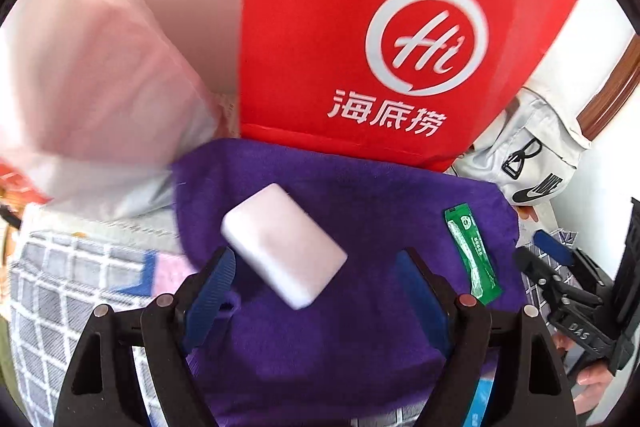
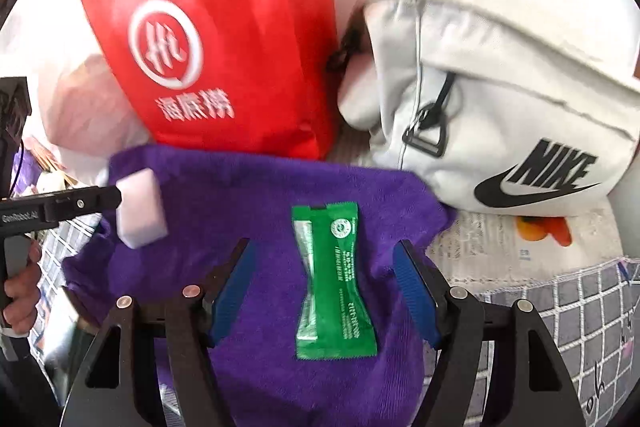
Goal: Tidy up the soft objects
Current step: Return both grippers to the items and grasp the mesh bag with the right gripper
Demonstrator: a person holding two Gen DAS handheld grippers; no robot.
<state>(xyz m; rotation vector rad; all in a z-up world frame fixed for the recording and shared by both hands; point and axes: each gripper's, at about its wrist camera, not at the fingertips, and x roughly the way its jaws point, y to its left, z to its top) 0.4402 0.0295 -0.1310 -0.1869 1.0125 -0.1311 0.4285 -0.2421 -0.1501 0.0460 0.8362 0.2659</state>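
Two small things lie on the purple towel [image 2: 248,267]: a white sponge block [image 1: 283,245] on its left part and a green sachet [image 2: 334,285] on its right part, well apart from each other. The left tool [image 1: 320,285] hovers over the block with its blue pads apart, not pressing on it; the block looks blurred and tilted. The right tool [image 2: 324,291] has its pads open too, one on each side of the sachet, which lies flat between them without touching. Behind the towel stands a red bag [image 1: 360,27] with a white round logo, and to the right of it leans a white bag [image 2: 500,99] with black letters. Under the towel is a checked grey cover [image 2: 580,307]
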